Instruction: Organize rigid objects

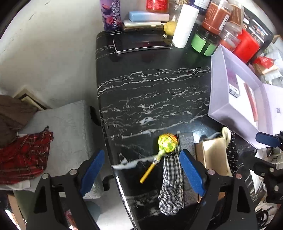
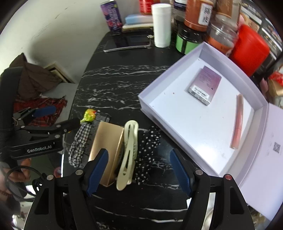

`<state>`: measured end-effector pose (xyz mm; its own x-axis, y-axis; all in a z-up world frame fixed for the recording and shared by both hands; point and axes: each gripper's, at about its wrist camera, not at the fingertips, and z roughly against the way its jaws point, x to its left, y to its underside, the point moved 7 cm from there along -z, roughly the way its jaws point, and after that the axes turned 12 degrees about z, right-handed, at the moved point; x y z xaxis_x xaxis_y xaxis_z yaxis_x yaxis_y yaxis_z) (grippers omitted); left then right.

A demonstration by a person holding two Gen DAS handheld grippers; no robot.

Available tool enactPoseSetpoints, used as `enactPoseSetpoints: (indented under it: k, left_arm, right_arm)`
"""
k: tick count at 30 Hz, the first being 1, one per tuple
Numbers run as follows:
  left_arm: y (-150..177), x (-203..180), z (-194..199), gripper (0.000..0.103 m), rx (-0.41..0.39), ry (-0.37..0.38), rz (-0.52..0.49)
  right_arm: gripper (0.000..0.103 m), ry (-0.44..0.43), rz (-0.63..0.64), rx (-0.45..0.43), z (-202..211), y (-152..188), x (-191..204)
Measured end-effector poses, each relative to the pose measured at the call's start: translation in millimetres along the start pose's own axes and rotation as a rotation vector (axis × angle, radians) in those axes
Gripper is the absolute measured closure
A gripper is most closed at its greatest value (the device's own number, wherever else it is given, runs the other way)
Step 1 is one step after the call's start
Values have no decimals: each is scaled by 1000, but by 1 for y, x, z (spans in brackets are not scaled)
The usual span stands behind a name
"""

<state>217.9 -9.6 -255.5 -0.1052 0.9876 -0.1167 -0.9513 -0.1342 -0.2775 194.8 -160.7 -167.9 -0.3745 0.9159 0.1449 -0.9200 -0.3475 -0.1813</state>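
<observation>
- One black table top with white marble veining [image 1: 150,92] carries everything; its near end holds a small cluster of loose items.
- One lollipop in a crinkled yellow-green wrapper on a yellow stick [image 1: 163,148] lies on the table, just beside one black-and-white checked fabric scrunchie [image 1: 171,185].
- One flat gold-coloured card box [image 2: 107,150] lies next to the scrunchie, with one cream plastic hair claw clip [image 2: 128,155] resting partly across its right edge.
- One black fabric scrunchie with white dots [image 2: 148,150] sits just right of the clip.
- One shallow white cardboard tray box [image 2: 194,123] stands open to the right; in it are two things: one small lilac carton with a barcode [image 2: 205,86] and one slim pink tube [image 2: 237,122], well apart from each other.
- At the far end stand one white cylinder bottle [image 2: 161,24], one purple drink can [image 2: 111,16], one green-labelled dark jar [image 1: 205,42] and one red canister [image 2: 249,49]; one dark phone [image 1: 141,44] lies flat before them.
- The left gripper [image 1: 141,173] has its two blue-padded jaws spread wide, empty, with the lollipop and checked scrunchie between them below.
- The right gripper [image 2: 139,173] is also spread wide and empty, above the gold box, clip and dotted scrunchie.
</observation>
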Motion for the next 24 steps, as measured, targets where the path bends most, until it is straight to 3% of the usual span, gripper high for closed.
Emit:
enactPoseSetpoints:
  k: [3,4,8,11,12,13,24]
  left_arm:
    - [-6,-6,-6,17,10,28,-36]
    - [-7,-8,-8,24,11,30,-52]
    - [-9,-17,-18,32,36,39,-107]
    - [-10,-20,-19,46,41,86,-96]
    - [-10,-22,-18,59,45,108,-96]
    - [-9,-25,-17,63,51,120,-104]
    - [-10,-26,-12,64,32,126,-129]
  right_arm:
    - [30,-1,-11,4,-5,-1,-4]
    - [30,0,-13,7,-6,-1,-6]
    - [30,5,-25,16,-11,0,-11]
    - [34,15,-29,17,-11,2,-14]
    - [36,16,-30,22,-12,4,-15]
    - [38,14,-32,27,-12,6,-16]
    - [42,1,-81,45,-14,19,-25]
